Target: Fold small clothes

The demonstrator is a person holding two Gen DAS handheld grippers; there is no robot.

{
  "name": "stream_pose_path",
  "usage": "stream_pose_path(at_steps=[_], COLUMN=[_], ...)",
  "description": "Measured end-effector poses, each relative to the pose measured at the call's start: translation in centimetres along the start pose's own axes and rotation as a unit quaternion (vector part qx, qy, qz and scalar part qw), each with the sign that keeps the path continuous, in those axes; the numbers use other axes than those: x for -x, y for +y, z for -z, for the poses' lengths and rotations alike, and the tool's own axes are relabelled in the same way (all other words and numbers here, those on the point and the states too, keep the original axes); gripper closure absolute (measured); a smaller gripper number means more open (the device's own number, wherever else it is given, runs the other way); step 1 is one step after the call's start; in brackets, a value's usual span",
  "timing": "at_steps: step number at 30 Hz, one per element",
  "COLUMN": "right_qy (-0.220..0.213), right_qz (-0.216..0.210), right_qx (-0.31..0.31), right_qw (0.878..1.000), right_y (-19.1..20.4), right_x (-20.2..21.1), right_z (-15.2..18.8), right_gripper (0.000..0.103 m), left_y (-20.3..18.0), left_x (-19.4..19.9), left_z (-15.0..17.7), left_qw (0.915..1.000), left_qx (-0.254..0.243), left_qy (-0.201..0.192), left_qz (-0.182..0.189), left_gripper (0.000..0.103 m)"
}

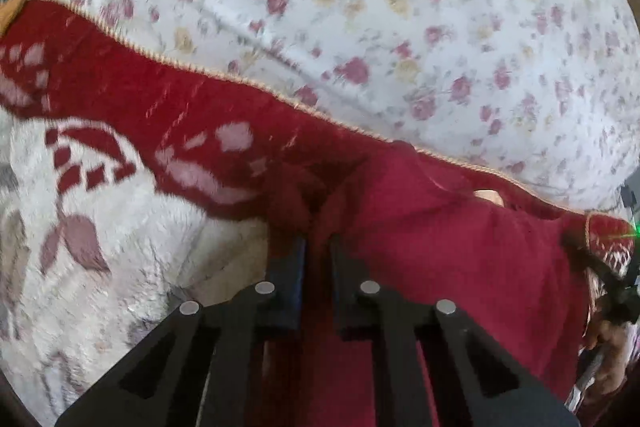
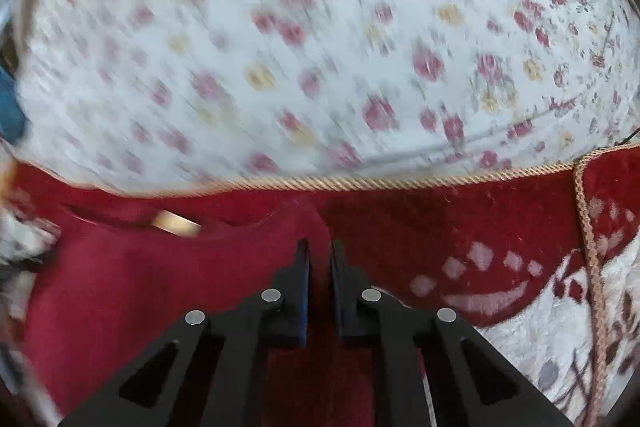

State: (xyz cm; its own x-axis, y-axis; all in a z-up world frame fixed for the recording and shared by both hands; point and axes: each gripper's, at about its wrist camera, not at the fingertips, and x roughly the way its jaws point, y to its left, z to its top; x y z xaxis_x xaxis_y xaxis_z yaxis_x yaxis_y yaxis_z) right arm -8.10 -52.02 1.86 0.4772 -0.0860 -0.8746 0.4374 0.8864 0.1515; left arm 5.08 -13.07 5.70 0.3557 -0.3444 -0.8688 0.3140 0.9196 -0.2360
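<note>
Garment: here we have a small dark red knit garment [image 1: 460,251], lying on the red and white plush blanket with the twisted gold cord edge [image 1: 120,207]; its top edge runs just beside that cord.
Landmark: we take the gold cord edge [image 2: 360,183] as our marker; beyond it spreads the white bedsheet printed with pink and yellow flowers [image 2: 320,47].
Left gripper: our left gripper [image 1: 319,227] has its black fingers drawn close with red cloth bunched between them, so we judge it is pinching one top corner of the garment, just short of the cord.
Right gripper: our right gripper [image 2: 319,247] stands the same way, fingers nearly together on a fold of red fabric, near the cord on the garment's other end.
Why held so: a grip at each upper corner keeps the edge taut and level, which we think sets up a clean fold across the body.
Label: a pale tan tag [image 2: 176,223] shows inside the neckline, between the two grips, telling us the neck opening faces up.
Blur: both views smear, above all over the bedsheet, so fine detail there is lost to us.
Next call: we would carry both corners together, evenly, or the fold will skew.
</note>
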Motion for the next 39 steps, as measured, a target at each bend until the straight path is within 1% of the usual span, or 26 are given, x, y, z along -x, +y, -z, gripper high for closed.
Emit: stream_pose_path(at_steps=[1,2,3,4,6,7,9,10,12,13,14,15,16,17,18,20,23,24,28,29,32,34,35,37,38,39], right_qy=[0.006,0.0,-0.012,-0.025,-0.04,-0.044,-0.041,-0.037,-0.023,-0.013,-0.008,0.001,0.007,0.016,0.025,0.031,0.07,0.064,0.045,0.039,0.025,0.025,0.029,0.065,0.056,0.054], right_qz=[-0.021,-0.027,-0.024,-0.025,-0.043,-0.06,-0.106,-0.118,-0.158,-0.173,-0.178,-0.181,-0.185,-0.193,-0.201,-0.199,-0.189,-0.177,-0.154,-0.157,-0.197,-0.2,-0.19,-0.159,-0.137,-0.127], right_qx=[-0.028,-0.045,-0.069,-0.085,-0.094,-0.088,-0.053,-0.038,0.01,0.035,0.049,0.072,0.087,0.101,0.112,0.133,0.127,0.131,0.137,0.14,0.148,0.162,0.173,0.186,0.194,0.202], right_qw=[0.999,0.999,0.997,0.996,0.994,0.993,0.992,0.992,0.987,0.984,0.983,0.981,0.979,0.976,0.973,0.97,0.971,0.973,0.978,0.977,0.969,0.966,0.966,0.967,0.97,0.97], right_y=[-0.9,-1.6,-2.6,-3.3,-3.8,-3.2,-0.6,0.7,5.3,8.0,9.6,12.3,14.2,16.8,19.1,22.8,25.8,26.2,26.5,26.6,27.2,28.2,29.0,30.7,31.2,31.6], right_x=[-0.2,0.3,1.6,2.8,5.0,6.2,7.6,7.7,7.3,6.5,6.0,4.9,4.1,2.8,1.7,-0.6,-4.7,-5.3,-4.0,-3.4,-1.4,-1.4,-1.9,-4.9,-5.4,-5.7], right_z=[0.1,0.1,0.1,0.3,0.6,0.7,0.8,0.8,0.8,0.8,1.2,1.2,1.2,0.9,0.5,-0.2,-0.2,-0.1,-0.1,-0.1,-0.2,-0.1,0.0,0.5,0.5,0.5], right_gripper=[0.089,0.074,0.052,0.046,0.045,0.045,0.045,0.045,0.045,0.045,0.047,0.049,0.052,0.057,0.059,0.059,0.059,0.059,0.059,0.059,0.058,0.054,0.05,0.044,0.04,0.037], left_y=[0.0,0.0,0.0,0.1,0.5,0.9,1.5,1.5,1.5,1.5,1.6,1.9,2.2,2.5,2.6,2.9,3.3,3.4,3.0,2.8,2.3,2.5,2.7,2.9,2.9,3.0], left_x=[0.0,0.1,0.3,0.6,1.0,1.3,2.2,2.6,3.8,4.7,5.4,6.1,7.0,7.4,7.7,8.3,8.3,8.1,6.8,6.8,6.8,6.5,6.4,6.3,6.3,6.2], left_z=[0.0,0.0,0.0,0.0,0.0,0.1,0.2,0.2,0.7,1.1,1.6,2.2,3.2,3.6,4.2,5.4,7.4,7.7,8.0,8.0,7.7,7.6,7.6,7.5,7.5,7.4], left_qw=[1.0,1.0,1.0,0.9999,0.9997,0.9994,0.999,0.999,0.9993,0.9995,0.9995,0.9993,0.9989,0.9989,0.999,0.9991,0.9976,0.9974,0.997,0.9967,0.9967,0.9972,0.9974,0.9978,0.9979,0.9979], left_qx=[0.004,0.005,0.005,0.009,0.021,0.032,0.043,0.044,0.034,0.025,0.019,0.017,0.019,0.021,0.023,0.024,0.029,0.028,0.013,0.006,-0.011,-0.009,-0.007,-0.002,-0.003,-0.003], left_qy=[-0.003,-0.003,-0.003,-0.004,-0.004,-0.001,0.001,0.002,0.001,-0.004,-0.008,-0.01,-0.005,-0.002,0.003,0.005,-0.005,-0.005,-0.015,-0.016,-0.02,-0.015,-0.014,-0.012,-0.013,-0.012], left_qz=[0.001,0.0,0.0,-0.002,-0.008,-0.015,-0.008,-0.006,-0.012,-0.019,-0.025,-0.033,-0.041,-0.042,-0.038,-0.036,-0.063,-0.066,-0.075,-0.079,-0.078,-0.072,-0.07,-0.065,-0.064,-0.063], left_gripper=[0.092,0.09,0.088,0.081,0.066,0.054,0.051,0.05,0.047,0.043,0.035,0.032,0.03,0.03,0.03,0.024,0.021,0.021,0.019,0.019,0.019,0.018,0.017,0.017,0.017,0.017])
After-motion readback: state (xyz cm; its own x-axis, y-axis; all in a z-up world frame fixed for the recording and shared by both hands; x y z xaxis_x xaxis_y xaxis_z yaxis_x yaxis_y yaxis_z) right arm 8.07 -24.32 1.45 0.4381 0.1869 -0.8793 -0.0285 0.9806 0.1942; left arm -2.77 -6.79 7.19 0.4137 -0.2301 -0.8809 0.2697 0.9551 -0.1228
